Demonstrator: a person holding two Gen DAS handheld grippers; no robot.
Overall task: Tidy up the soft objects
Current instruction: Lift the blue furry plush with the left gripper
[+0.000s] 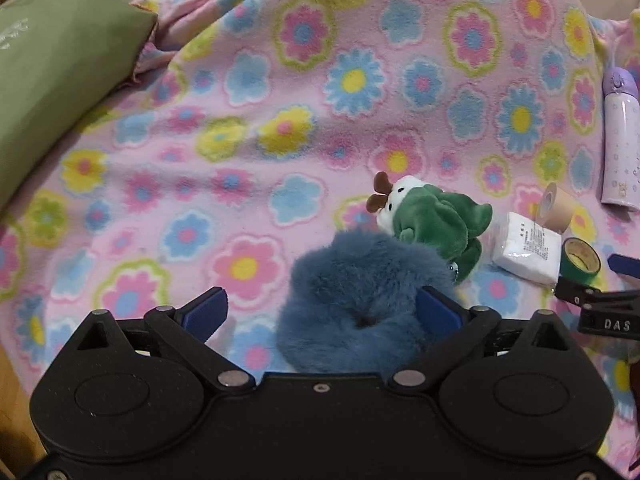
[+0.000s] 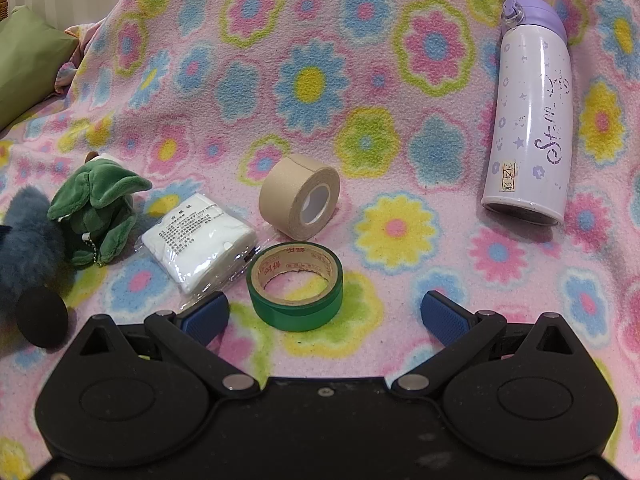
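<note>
Spread across a pink flowered fleece blanket [image 1: 280, 92], a scatter of household items, seen left to right. Far left, a green cushion [image 1: 60, 68] at the blanket's edge. Low in the left wrist view, the left gripper [image 1: 322, 314] splayed wide, gripping nothing; fluffy blue scrunchie [image 1: 360, 304] lying between the blue pads, pressed against the right pad [image 1: 438, 312], well clear of the other. Just beyond the scrunchie and touching it, a green plush toy [image 1: 436, 222] on its side. Next along, a wrapped white tissue pack [image 2: 200, 236], then a beige tape roll [image 2: 300, 202] on edge and a green tape roll [image 2: 296, 290] lying flat. Right gripper [image 2: 326, 314] likewise wide apart and empty, green roll just ahead, nearer the left finger. Far right, a lilac flask [image 2: 528, 116] on its side, well apart.
</note>
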